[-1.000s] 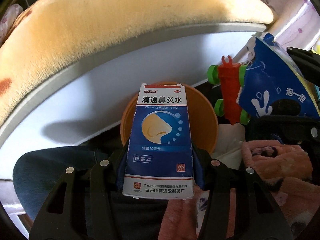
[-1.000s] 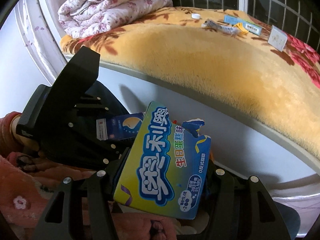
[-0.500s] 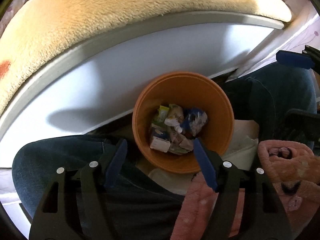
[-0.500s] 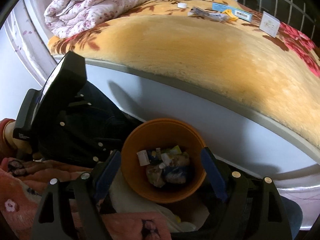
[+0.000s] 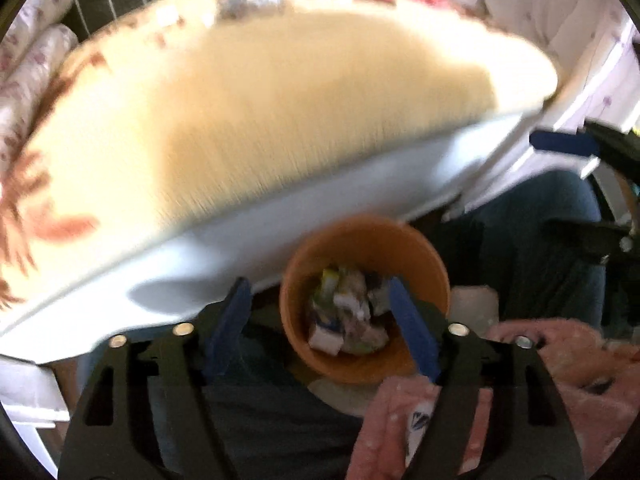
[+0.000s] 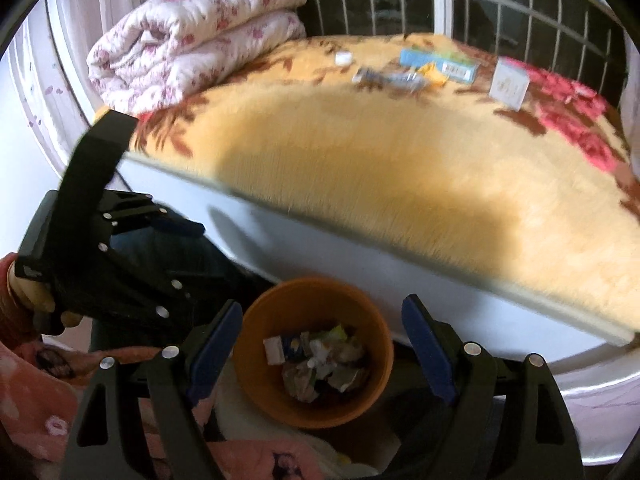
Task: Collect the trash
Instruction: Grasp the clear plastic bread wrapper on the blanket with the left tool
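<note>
Below both tongs sits the orange bin (image 6: 372, 320), holding crumpled wrappers and small boxes (image 6: 316, 360). The left gripper (image 5: 320, 320) has just been opening its jaws, which stand wide with nothing between them; the right gripper (image 6: 320, 340) gapes wide too, empty. Ahead of them runs the bed's pale edge (image 6: 360, 256), its yellow blanket (image 6: 380, 152) mostly bare. More trash (image 6: 436, 66) lies far beyond the tongs beside a white box (image 6: 509, 87).
</note>
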`<state>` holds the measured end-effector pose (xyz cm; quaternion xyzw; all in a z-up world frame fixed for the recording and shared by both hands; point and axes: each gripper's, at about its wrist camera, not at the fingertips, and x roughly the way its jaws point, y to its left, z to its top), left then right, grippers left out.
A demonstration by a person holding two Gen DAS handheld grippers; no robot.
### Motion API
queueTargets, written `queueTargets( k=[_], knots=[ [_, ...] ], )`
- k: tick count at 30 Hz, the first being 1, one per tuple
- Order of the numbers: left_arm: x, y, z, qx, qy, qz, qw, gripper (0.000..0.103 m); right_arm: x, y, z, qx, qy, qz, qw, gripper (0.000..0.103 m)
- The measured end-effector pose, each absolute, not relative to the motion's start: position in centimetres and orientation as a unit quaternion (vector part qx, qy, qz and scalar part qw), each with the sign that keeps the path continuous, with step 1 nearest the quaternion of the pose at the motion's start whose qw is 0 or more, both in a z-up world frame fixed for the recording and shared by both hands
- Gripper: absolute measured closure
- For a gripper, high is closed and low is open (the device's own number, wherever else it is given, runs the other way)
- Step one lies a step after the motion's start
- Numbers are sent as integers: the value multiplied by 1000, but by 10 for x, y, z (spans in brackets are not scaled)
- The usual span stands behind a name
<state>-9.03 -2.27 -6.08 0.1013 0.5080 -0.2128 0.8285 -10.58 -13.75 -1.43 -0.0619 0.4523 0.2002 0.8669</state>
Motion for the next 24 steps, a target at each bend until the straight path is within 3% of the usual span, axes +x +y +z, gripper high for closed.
queueTargets(
  k=[5,13,20,24],
  knots=[
    [-62,-13,-15,93,440,-195,872,13,-100,-147,11,-47,412,192,889,20],
    [40,-18,15,80,396,-178,897,12,-94,-148,22,-32,393,193,899,20],
    [148,-46,-6,71,428,-168,885,12,-87,-146,18,-26,396,192,898,20],
    [191,-71,-26,119,442,-145,877,12,-75,-150,17,-12,398,189,898,20]
  ],
)
